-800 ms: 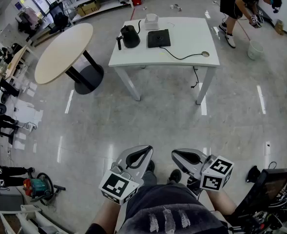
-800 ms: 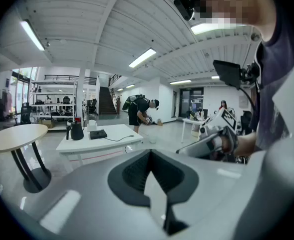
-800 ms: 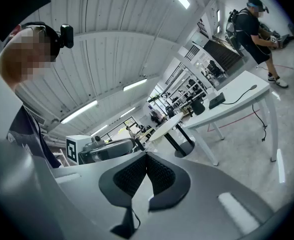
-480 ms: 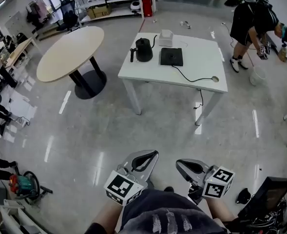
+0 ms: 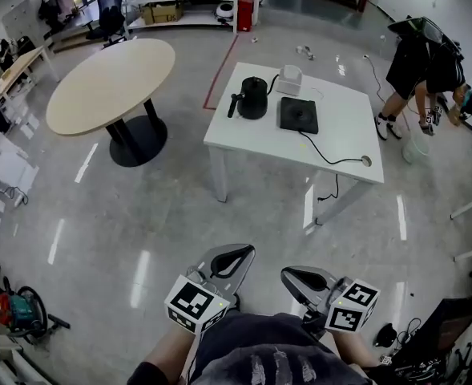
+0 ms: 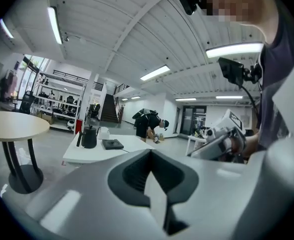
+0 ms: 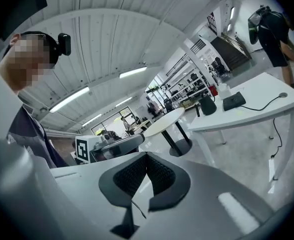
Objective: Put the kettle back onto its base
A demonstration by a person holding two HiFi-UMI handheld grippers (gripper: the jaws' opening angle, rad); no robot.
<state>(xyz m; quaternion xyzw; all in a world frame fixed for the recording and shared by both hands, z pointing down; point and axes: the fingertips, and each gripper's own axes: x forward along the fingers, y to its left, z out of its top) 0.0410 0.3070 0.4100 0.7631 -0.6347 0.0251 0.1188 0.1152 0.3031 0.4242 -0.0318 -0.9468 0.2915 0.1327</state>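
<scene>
Grippers sat low and close to the person's body, side by side, each reaching forward and tipped slightly downward. The left gripper (image 5: 234,255) had its jaws pressed together with nothing between them, and the right gripper (image 5: 296,277) matched it, jaws closed and empty. Well ahead, across the glossy grey floor (image 5: 163,207), stood the white rectangular table (image 5: 244,139). On it the black gooseneck kettle (image 5: 254,99) stood upright just beside its flat black square base (image 5: 298,114), to the left of it and not on it.
</scene>
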